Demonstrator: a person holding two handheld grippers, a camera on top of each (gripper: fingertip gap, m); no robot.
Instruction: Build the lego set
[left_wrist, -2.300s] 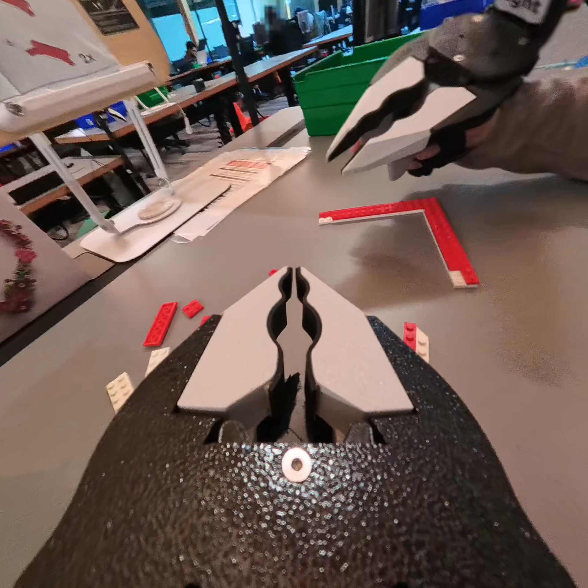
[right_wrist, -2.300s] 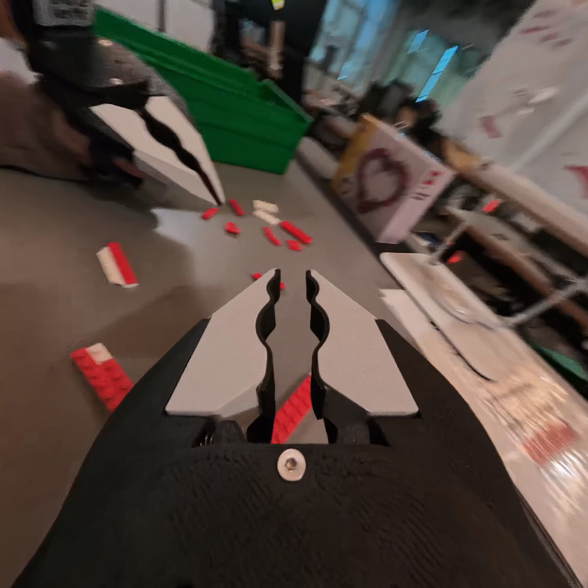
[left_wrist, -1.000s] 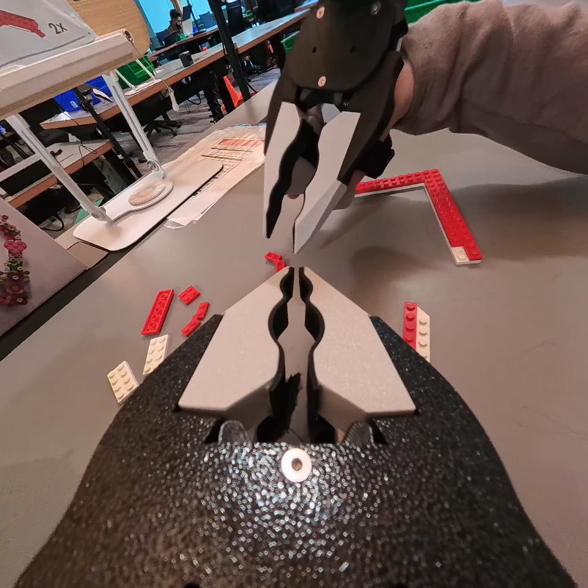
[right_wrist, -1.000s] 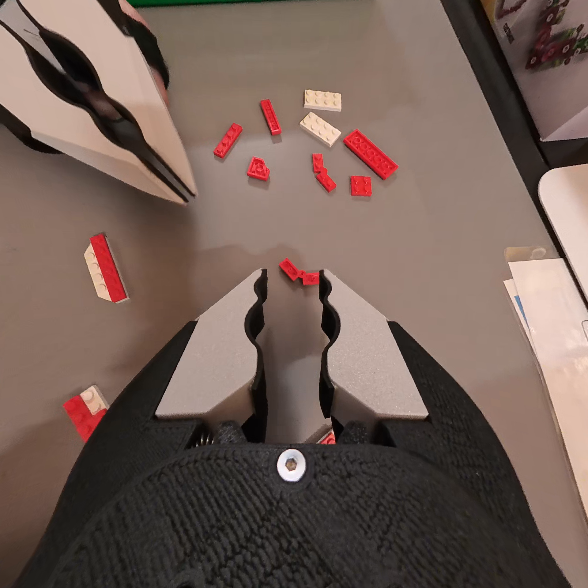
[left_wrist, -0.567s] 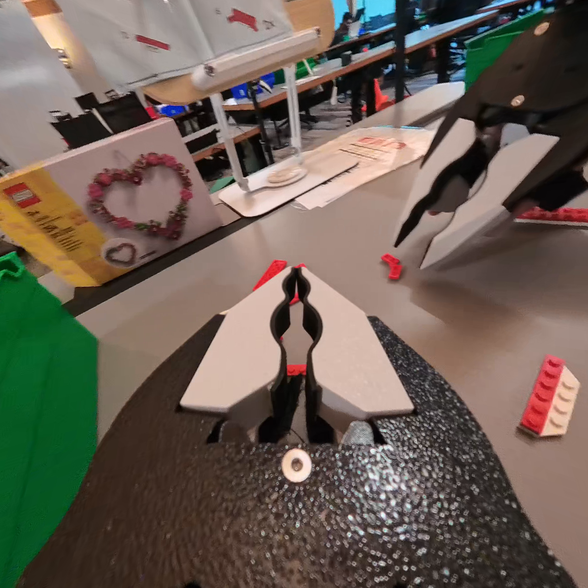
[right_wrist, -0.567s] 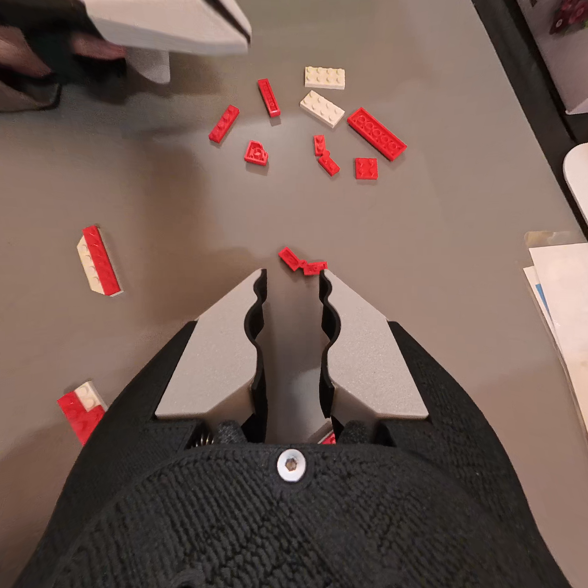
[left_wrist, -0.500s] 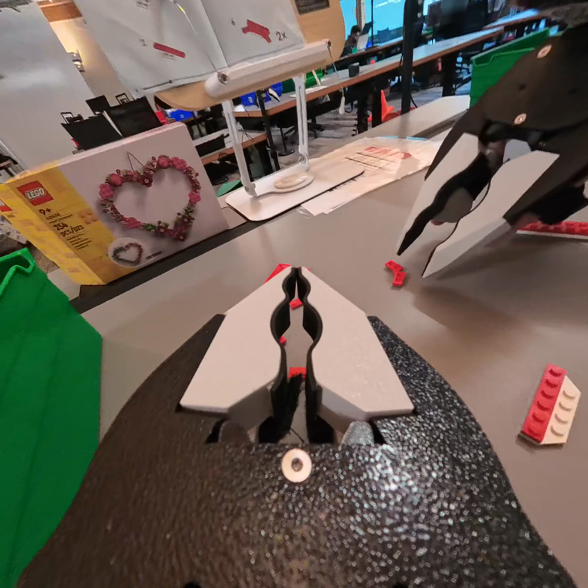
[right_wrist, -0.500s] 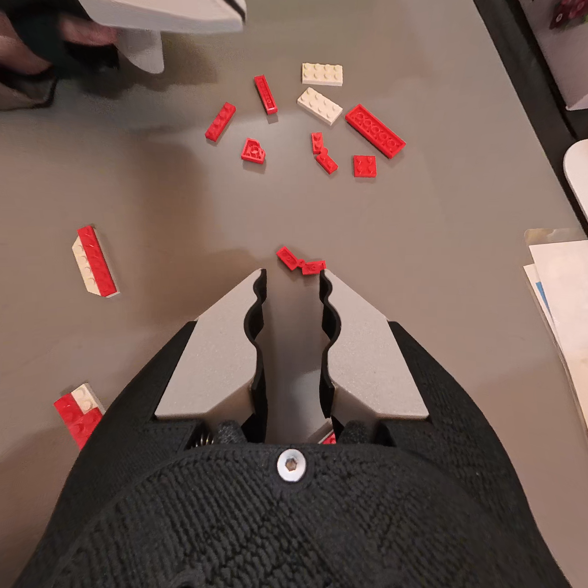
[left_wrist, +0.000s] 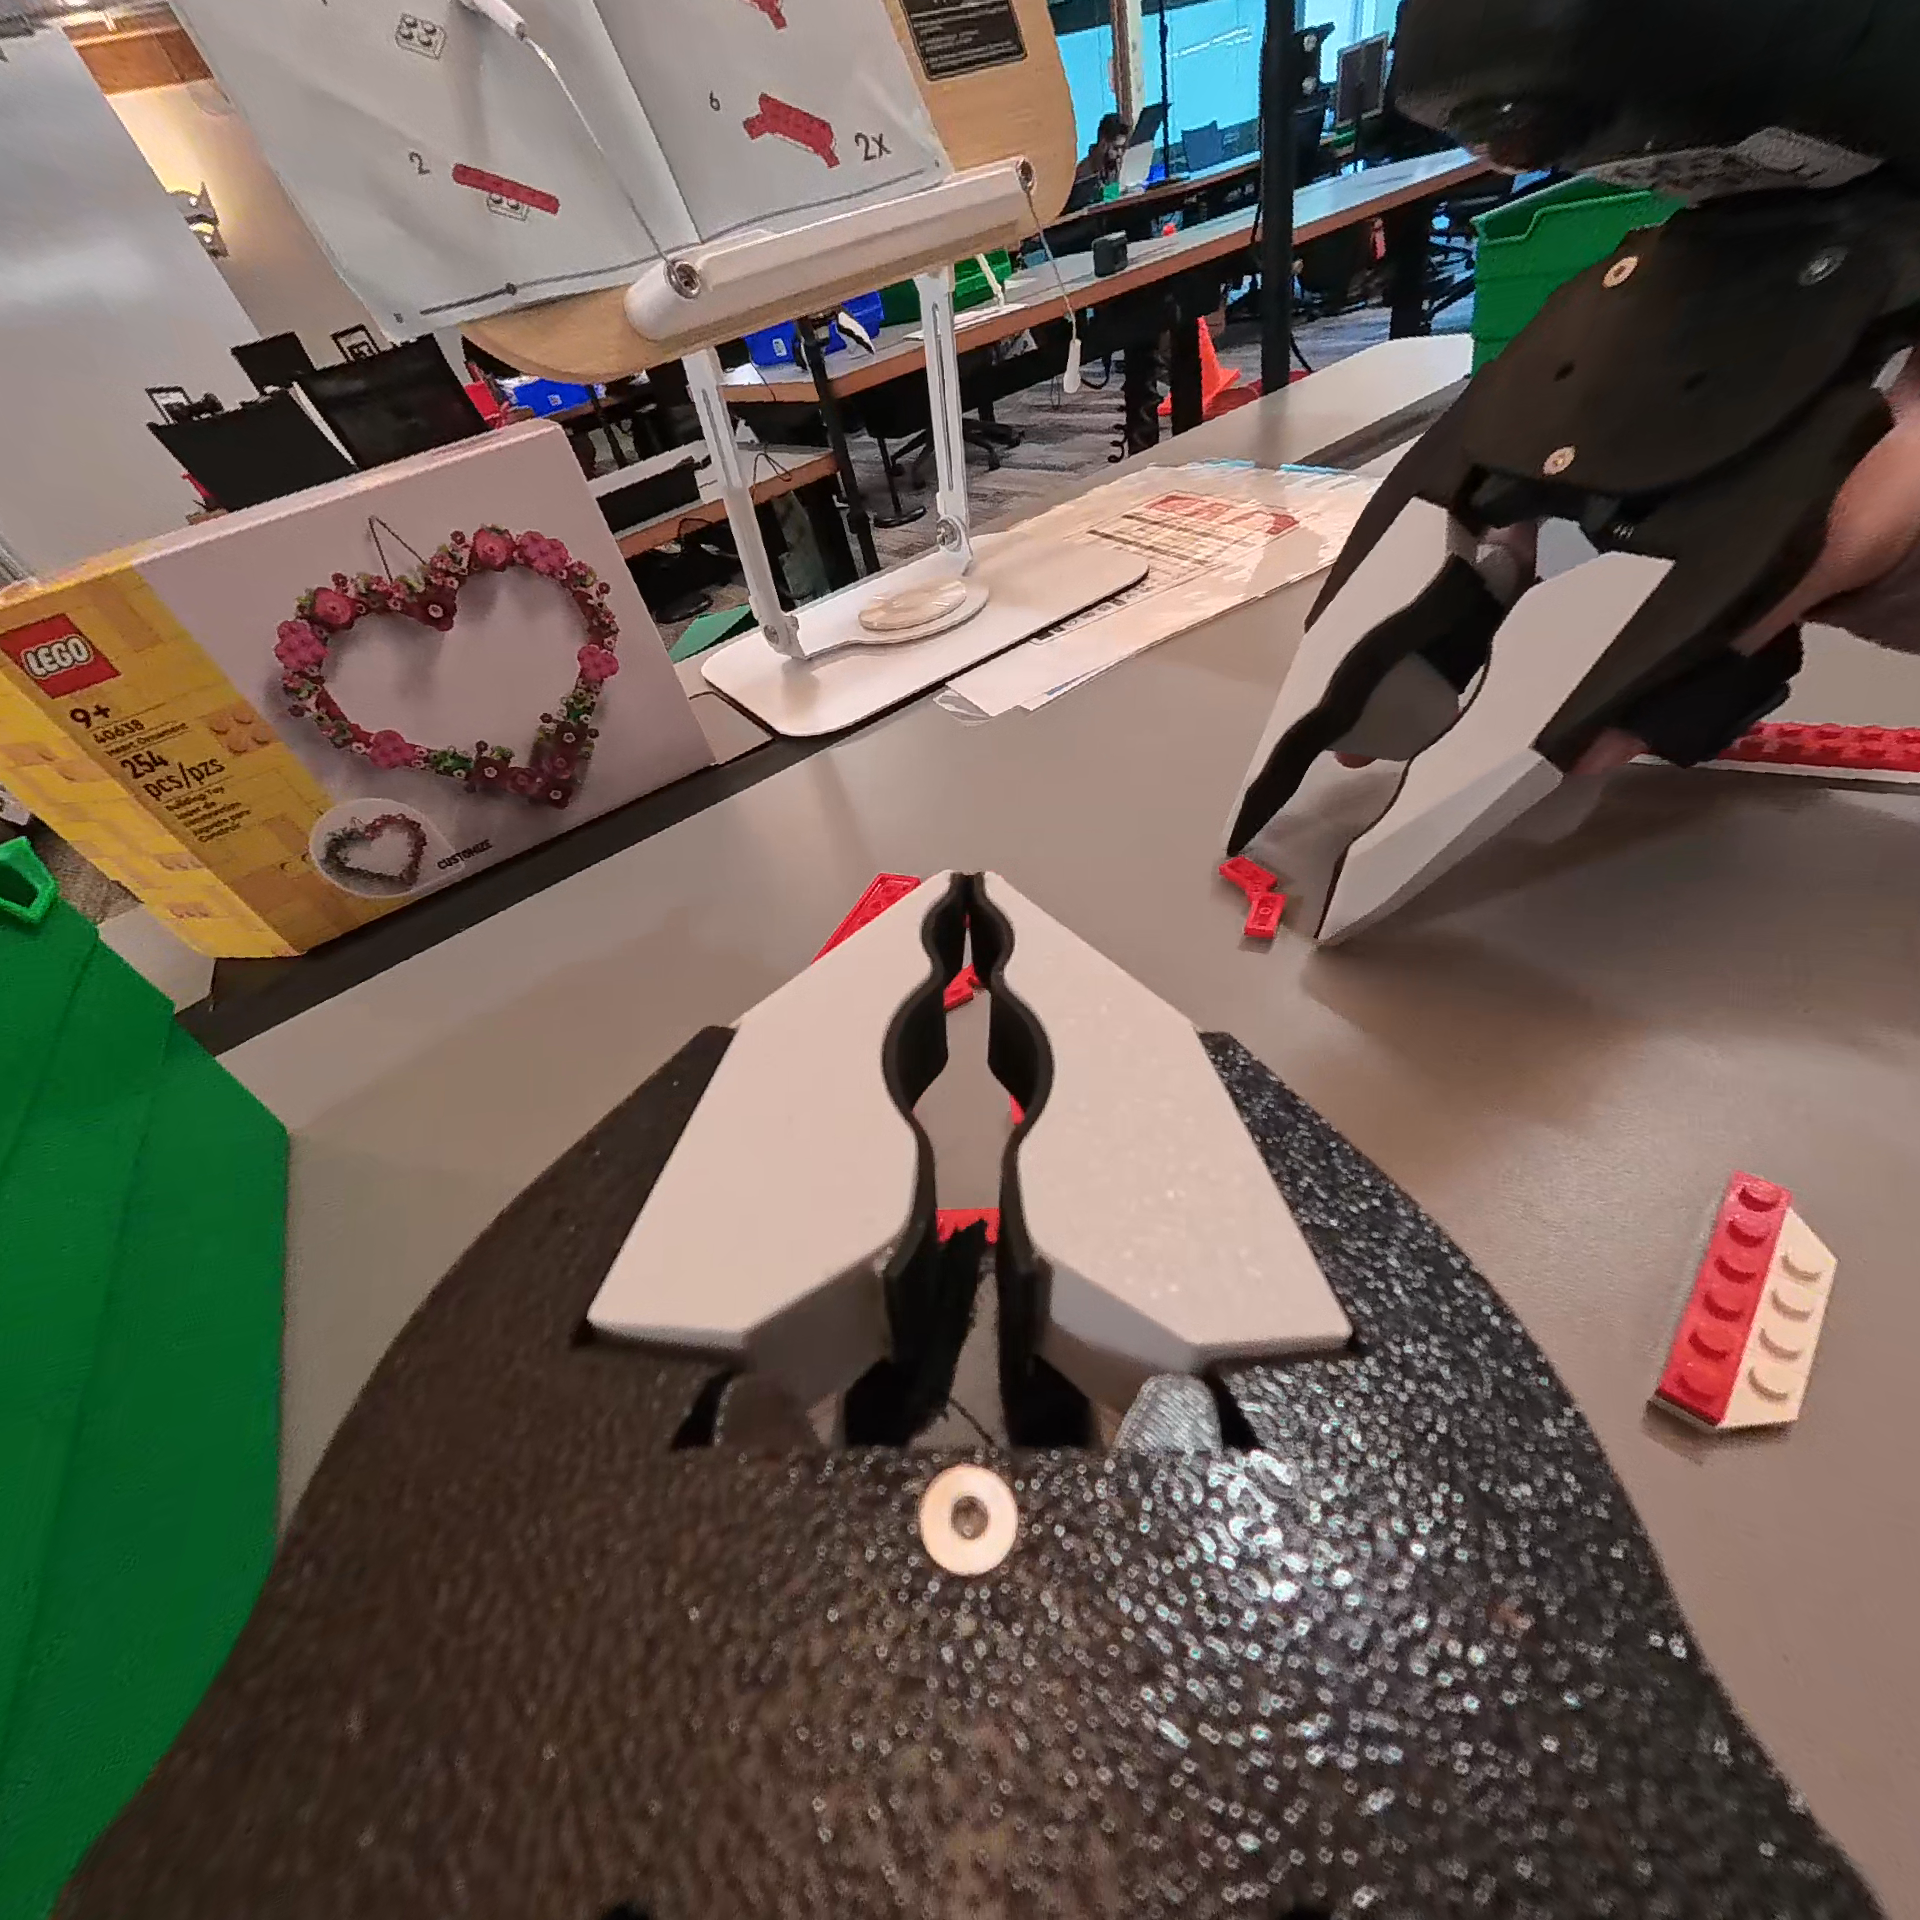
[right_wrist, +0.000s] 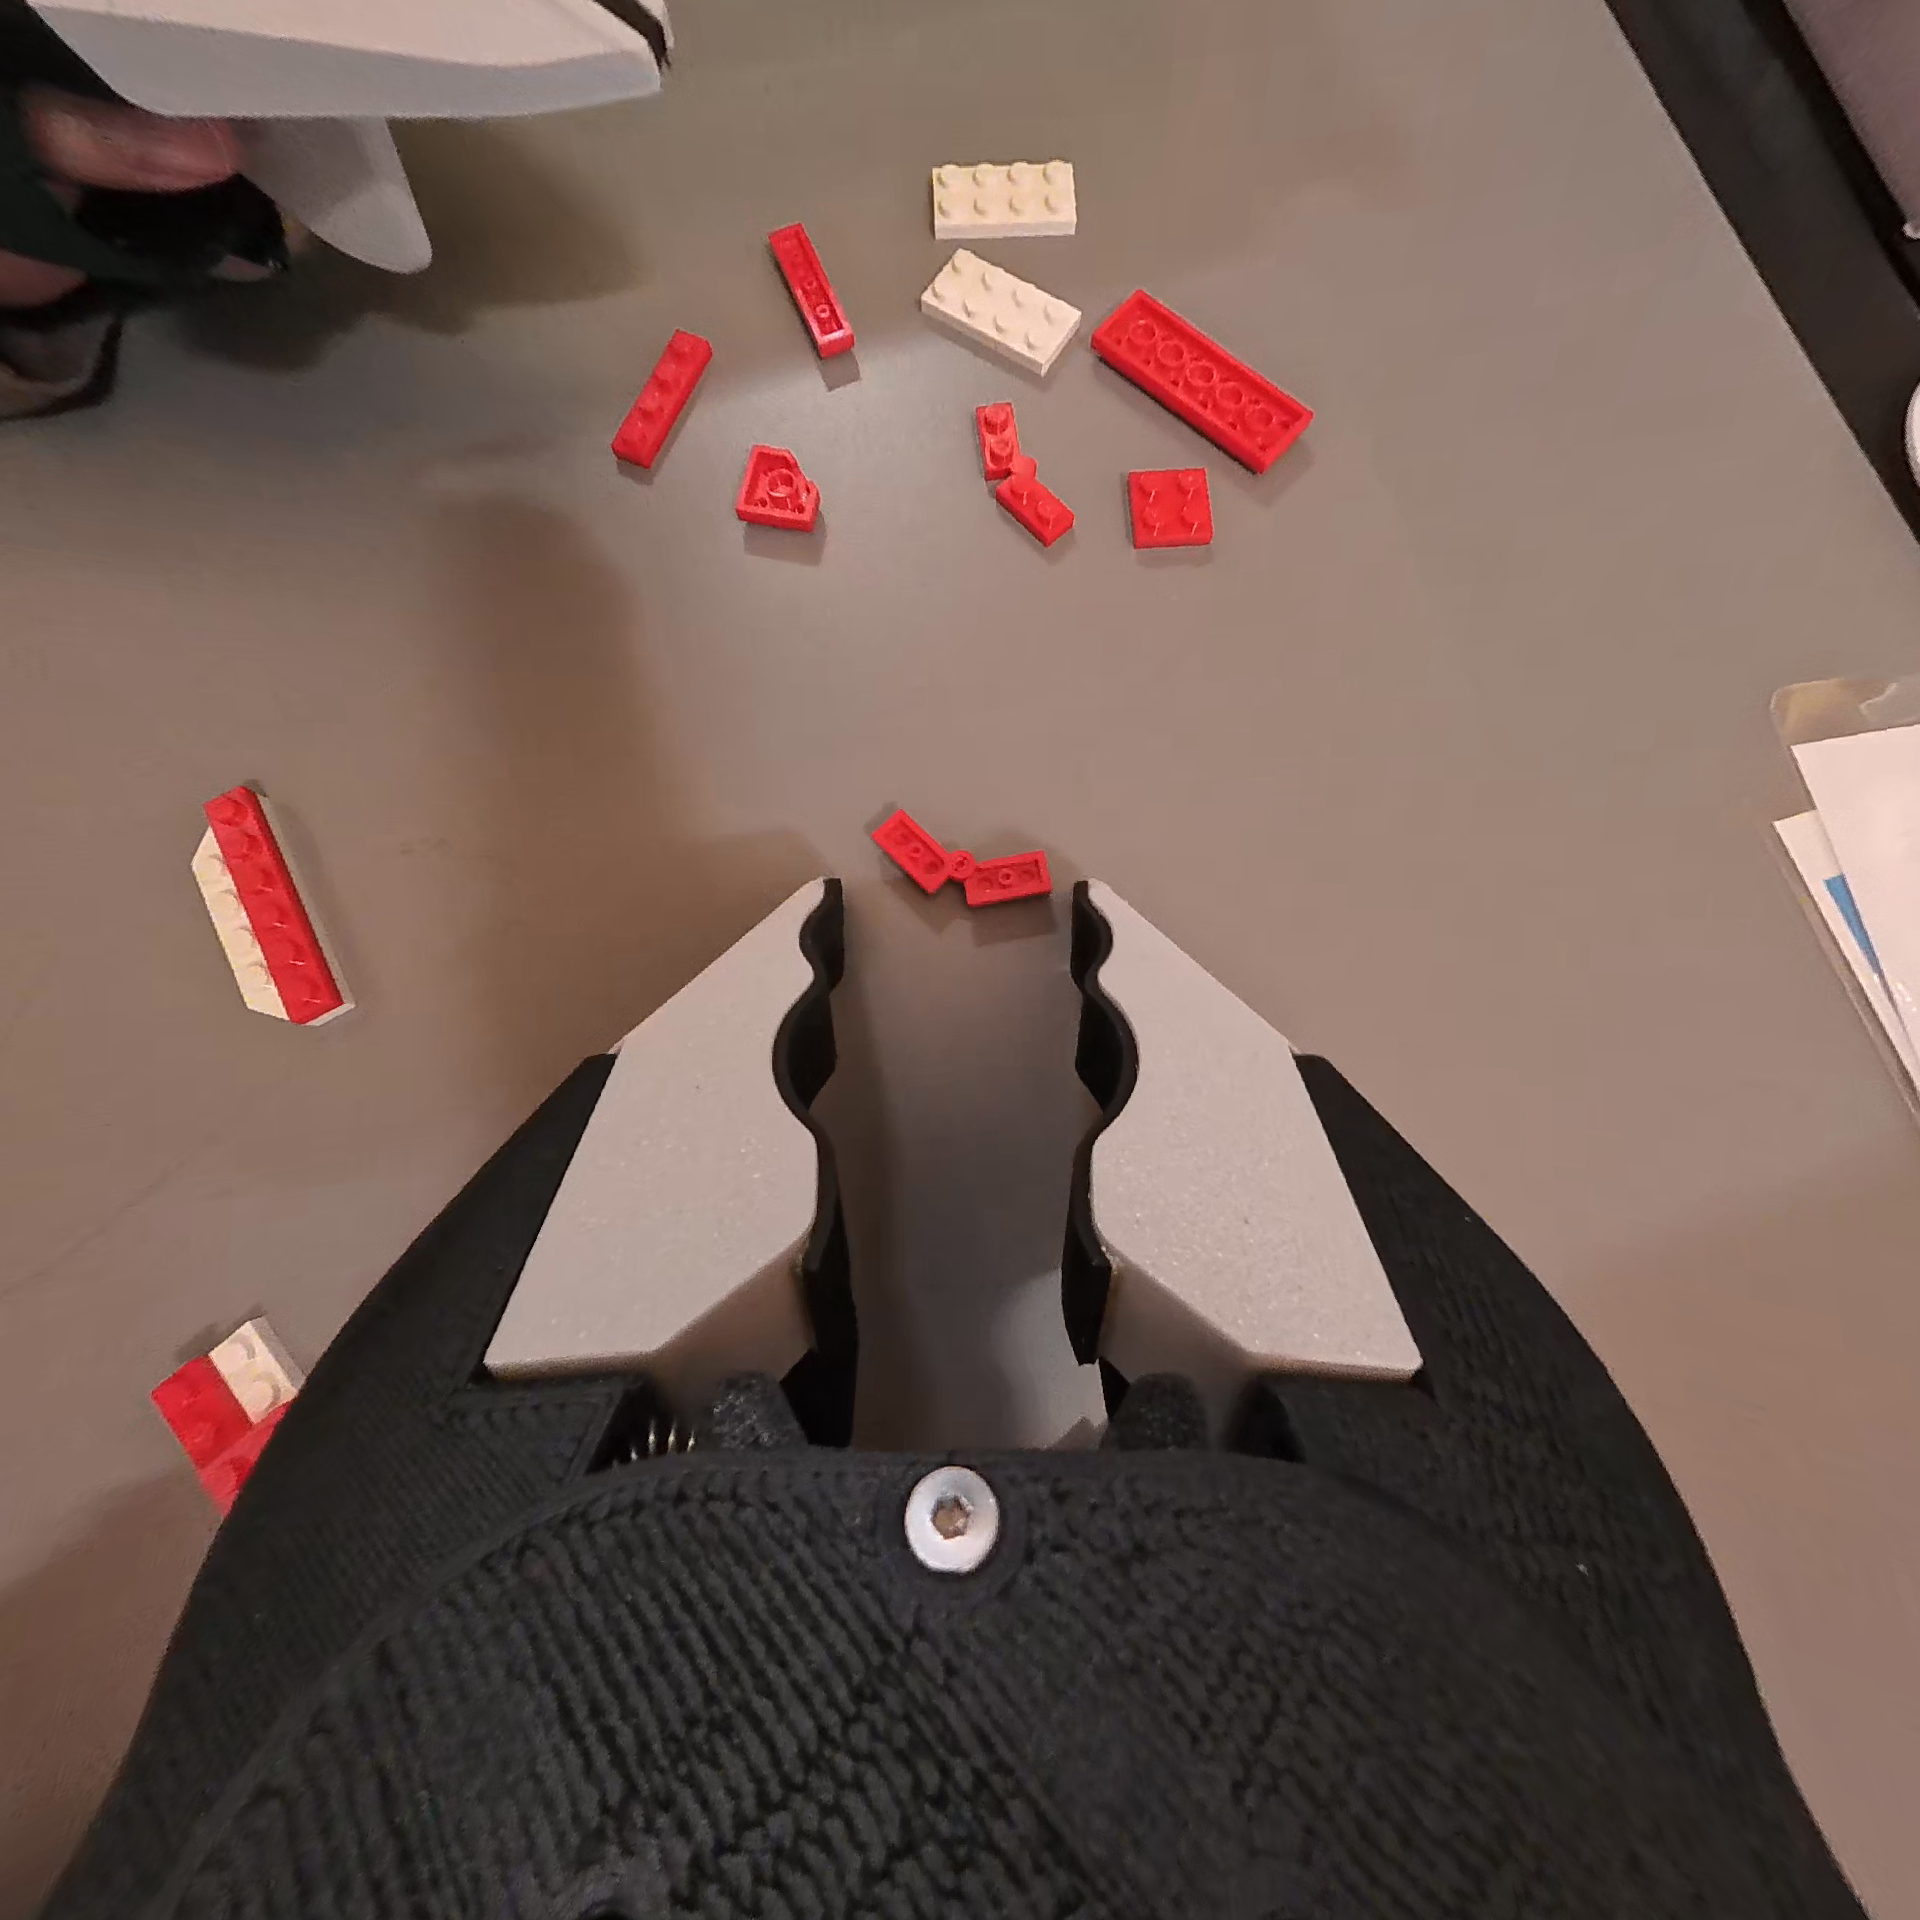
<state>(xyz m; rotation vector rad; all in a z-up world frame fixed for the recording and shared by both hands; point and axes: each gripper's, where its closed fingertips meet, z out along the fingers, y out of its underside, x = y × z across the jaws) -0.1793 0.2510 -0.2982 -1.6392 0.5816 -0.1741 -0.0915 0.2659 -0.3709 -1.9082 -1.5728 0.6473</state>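
My right gripper (right_wrist: 956, 899) is open and points down at the grey table, its tips just short of a small red hinged piece (right_wrist: 961, 864). In the left wrist view the right gripper (left_wrist: 1278, 894) straddles that piece (left_wrist: 1257, 899), tips at the table. My left gripper (left_wrist: 966, 883) is shut with nothing seen between its tips, low over the table. A loose pile of red and white plates (right_wrist: 997, 310) lies beyond. A red-and-white brick block (right_wrist: 270, 904) lies left, also in the left wrist view (left_wrist: 1745, 1320). A red L-shaped frame (left_wrist: 1829, 748) lies behind the right gripper.
A Lego box (left_wrist: 312, 707) stands past the table's far edge. A green bin (left_wrist: 104, 1351) is close on the left. A white stand (left_wrist: 914, 613) holds the instruction booklet (left_wrist: 582, 156). Paper sheets (right_wrist: 1860, 883) lie at the right. From the right gripper's tips to the red-and-white brick block (right_wrist: 270, 904) is close to 10 cm. It is also in sight in the left wrist view (left_wrist: 1724, 1271).
My left gripper has swung left and away from the right one, still shut. My right gripper has dropped lower onto the small red hinged piece, still open.
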